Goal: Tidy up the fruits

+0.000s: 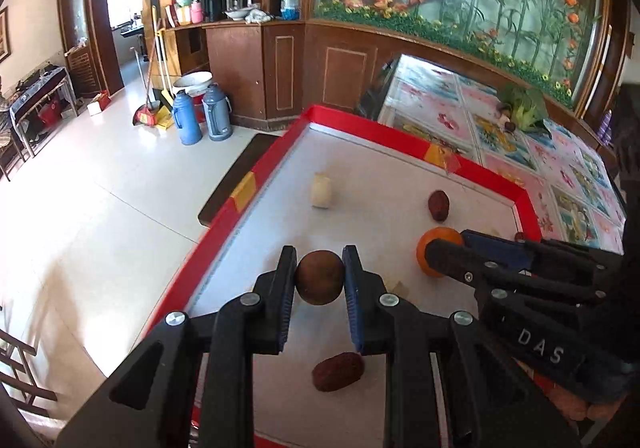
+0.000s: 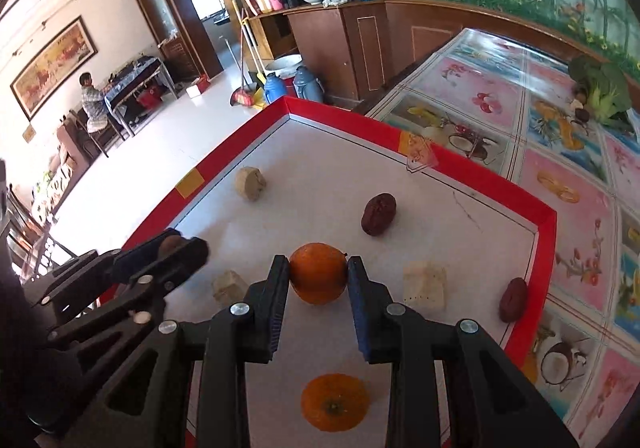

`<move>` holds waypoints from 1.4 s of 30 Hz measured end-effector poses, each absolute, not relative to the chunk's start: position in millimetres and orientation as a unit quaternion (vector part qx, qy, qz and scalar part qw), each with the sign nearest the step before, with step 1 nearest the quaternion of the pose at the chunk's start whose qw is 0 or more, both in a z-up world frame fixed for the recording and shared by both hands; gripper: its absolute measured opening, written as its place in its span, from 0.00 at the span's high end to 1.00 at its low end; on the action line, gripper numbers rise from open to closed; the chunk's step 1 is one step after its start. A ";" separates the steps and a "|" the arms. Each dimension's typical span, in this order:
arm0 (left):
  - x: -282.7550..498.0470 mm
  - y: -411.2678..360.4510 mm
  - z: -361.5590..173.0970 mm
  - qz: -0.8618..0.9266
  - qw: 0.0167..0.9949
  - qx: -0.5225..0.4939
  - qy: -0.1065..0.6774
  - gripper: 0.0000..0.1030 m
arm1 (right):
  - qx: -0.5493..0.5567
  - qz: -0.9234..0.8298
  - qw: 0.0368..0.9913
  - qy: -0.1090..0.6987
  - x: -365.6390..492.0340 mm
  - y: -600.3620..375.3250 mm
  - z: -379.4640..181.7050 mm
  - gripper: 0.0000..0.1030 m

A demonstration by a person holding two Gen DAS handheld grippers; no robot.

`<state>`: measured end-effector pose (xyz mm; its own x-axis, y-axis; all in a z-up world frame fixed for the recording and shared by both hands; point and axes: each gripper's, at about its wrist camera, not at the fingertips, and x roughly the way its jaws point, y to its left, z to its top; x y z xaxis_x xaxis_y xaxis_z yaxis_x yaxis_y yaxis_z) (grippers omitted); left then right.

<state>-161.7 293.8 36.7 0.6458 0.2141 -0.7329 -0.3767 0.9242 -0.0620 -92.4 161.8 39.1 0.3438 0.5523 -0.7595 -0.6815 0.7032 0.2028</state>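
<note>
My left gripper (image 1: 319,277) is shut on a round brown fruit (image 1: 320,277), held above the white tray floor. My right gripper (image 2: 318,278) is shut on an orange (image 2: 318,277); the same orange (image 1: 434,248) shows at the right gripper's tip in the left wrist view. A second orange (image 2: 335,402) lies on the tray below the right gripper. Dark red dates lie about: one (image 1: 338,371) under the left gripper, one (image 2: 378,214) farther out, one (image 2: 513,300) by the right rim. Pale cut chunks (image 2: 250,183), (image 2: 425,286), (image 2: 229,286) rest on the tray. The left gripper (image 2: 180,244) appears at left in the right wrist view.
The white tray has a raised red rim (image 2: 420,146) with yellow tape patches. It sits on a table with a floral fruit-print cloth (image 2: 560,208). Leafy greens (image 2: 604,90) lie at the table's far side. Flasks (image 1: 202,114) stand on the floor; a person (image 2: 93,100) sits far left.
</note>
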 end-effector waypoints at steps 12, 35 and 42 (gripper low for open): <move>-183.8 277.6 57.3 0.205 0.909 -0.107 0.348 0.17 | -0.053 0.391 0.849 0.350 -114.2 88.3 70.3 0.53; -257.2 160.7 142.2 0.272 0.931 -0.031 0.243 0.00 | -0.003 0.348 0.922 0.167 -214.1 -41.2 144.0 0.27; -265.4 158.5 147.8 0.273 0.932 -0.020 0.236 0.00 | 0.001 0.365 0.916 0.167 -217.2 -29.7 142.2 0.27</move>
<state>-265.4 158.5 147.8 0.7389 0.4998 -0.4518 -0.5191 0.8498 0.0912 -217.2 -29.7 142.2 0.6784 0.6682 -0.3055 -0.6676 0.7342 0.1234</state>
